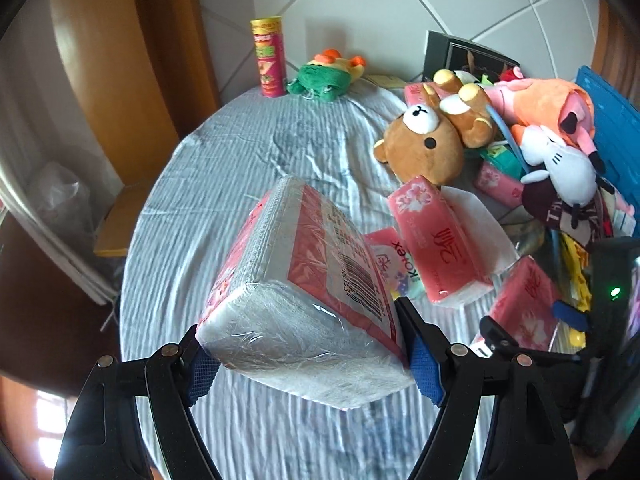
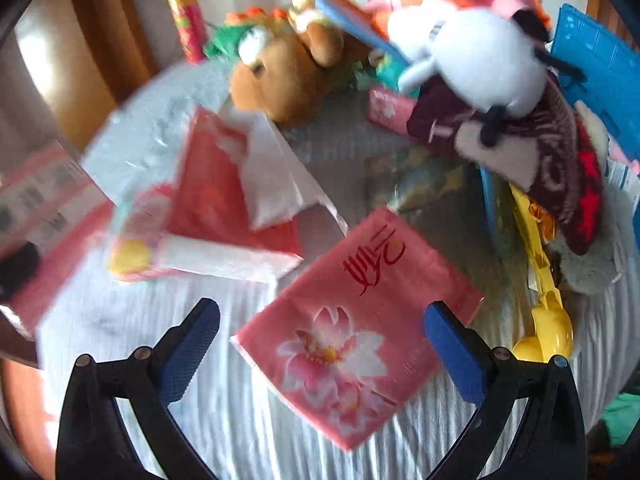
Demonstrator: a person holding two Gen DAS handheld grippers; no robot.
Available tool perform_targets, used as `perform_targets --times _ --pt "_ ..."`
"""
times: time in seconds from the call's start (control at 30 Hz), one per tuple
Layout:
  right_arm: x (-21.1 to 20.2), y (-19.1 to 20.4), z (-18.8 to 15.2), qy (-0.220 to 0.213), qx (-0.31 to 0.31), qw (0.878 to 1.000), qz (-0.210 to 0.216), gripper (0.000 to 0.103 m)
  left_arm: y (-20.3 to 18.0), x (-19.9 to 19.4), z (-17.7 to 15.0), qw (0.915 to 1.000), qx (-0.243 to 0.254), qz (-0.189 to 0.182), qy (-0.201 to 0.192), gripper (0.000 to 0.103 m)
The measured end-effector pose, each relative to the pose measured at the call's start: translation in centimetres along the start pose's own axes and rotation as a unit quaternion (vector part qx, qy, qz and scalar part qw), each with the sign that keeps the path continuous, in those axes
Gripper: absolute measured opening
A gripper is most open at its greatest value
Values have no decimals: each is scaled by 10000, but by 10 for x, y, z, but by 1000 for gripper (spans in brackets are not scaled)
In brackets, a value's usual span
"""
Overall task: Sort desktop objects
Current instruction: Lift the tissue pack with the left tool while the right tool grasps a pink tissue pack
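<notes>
Left gripper point(image 1: 308, 364) clamps a wrapped tissue pack point(image 1: 304, 280) above the tablecloth point(image 1: 200, 200) — long axis pointing away from the camera. Right gripper point(image 2: 322, 344) is spread wide around a pink tissue packet point(image 2: 356, 316) lying flat, untouched — long axis diagonal. Plush toys point(image 2: 460, 60) crowd just beyond.

Bright, soft daylight fills both fisheye views (edges curve and darken), the right wrist view smeared by motion blur.
</notes>
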State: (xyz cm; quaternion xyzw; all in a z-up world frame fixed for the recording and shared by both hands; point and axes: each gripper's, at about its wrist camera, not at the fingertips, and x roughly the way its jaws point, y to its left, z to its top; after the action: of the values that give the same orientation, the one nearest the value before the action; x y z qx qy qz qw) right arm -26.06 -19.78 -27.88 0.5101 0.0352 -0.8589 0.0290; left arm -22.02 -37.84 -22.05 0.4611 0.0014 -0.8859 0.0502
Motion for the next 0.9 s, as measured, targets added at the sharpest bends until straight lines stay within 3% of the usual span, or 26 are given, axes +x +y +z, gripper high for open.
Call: perform_targets --times 0.1,0.23,0.73,0.8,0.9 --pt "1 -3 -5 20 -230 9992 -338 103 -2 3 2 9998 185 -37 -68 79" --pt "-4 -41 -19 300 73 9976 -622 103 5 3 6 9995 161 -273 -97 79" --pt "14 -78 -18 626 878 9938 -279 103 -10 -16 10 9972 420 -569 -223 79" --pt "13 -79 -21 634 865 9938 -302 92 -13 -18 9 9971 441 -583 -228 79" --pt "0 -74 -24 600 712 9953 -247 92 -17 -25 10 9966 447 -628 -293 79"
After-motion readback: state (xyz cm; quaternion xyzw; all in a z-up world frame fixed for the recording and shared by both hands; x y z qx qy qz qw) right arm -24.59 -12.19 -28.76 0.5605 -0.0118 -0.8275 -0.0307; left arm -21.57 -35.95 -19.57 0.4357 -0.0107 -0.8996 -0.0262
